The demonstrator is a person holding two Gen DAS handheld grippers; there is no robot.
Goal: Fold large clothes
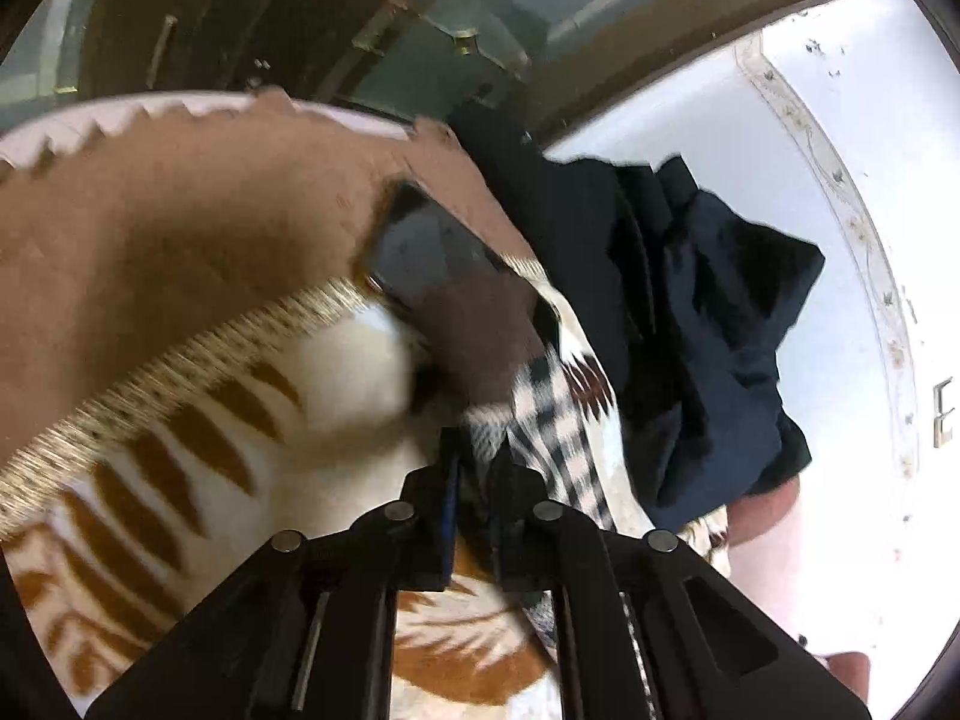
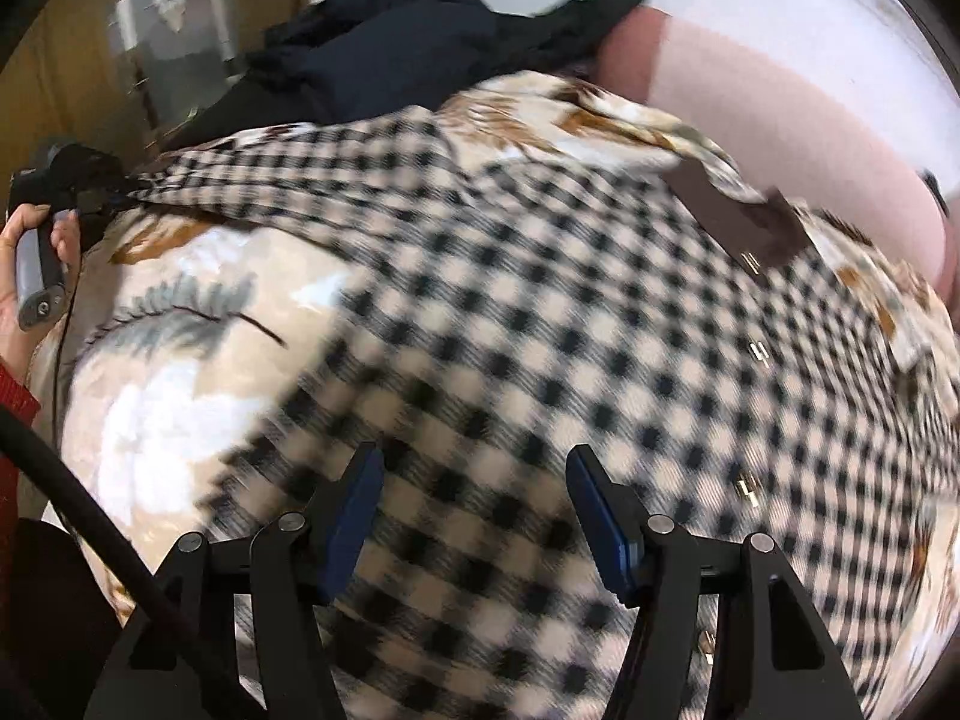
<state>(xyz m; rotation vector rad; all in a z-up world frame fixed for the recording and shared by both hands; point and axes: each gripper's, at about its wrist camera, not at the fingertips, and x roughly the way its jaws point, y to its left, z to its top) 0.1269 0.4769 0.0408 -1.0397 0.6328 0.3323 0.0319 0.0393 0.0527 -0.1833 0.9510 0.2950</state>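
Checked shirt (image 2: 600, 324), black-and-cream gingham with small metal snaps down its front, lies spread across a bed covered by a cream blanket (image 2: 180, 384) printed with brown and grey leaves. We see one corner of it drawn out to the left in the right wrist view, where the left gripper (image 2: 90, 192) has its jaws clamped on the fabric, pulling it into a taut, bunched strip. A hand (image 2: 24, 276) wraps that gripper's handle, a red sleeve (image 2: 15, 402) below it. In the left wrist view the same left gripper (image 1: 474, 474) shows its jaws nearly together with checked cloth pinched between them. Our right gripper (image 2: 474, 492) hovers over the middle of the shirt, jaws well apart and nothing between them. A dark navy garment (image 1: 708, 324) lies heaped at the far side of the bed, just beyond the shirt. A black phone (image 1: 432, 252) rests near a brown pillow (image 1: 180, 240).
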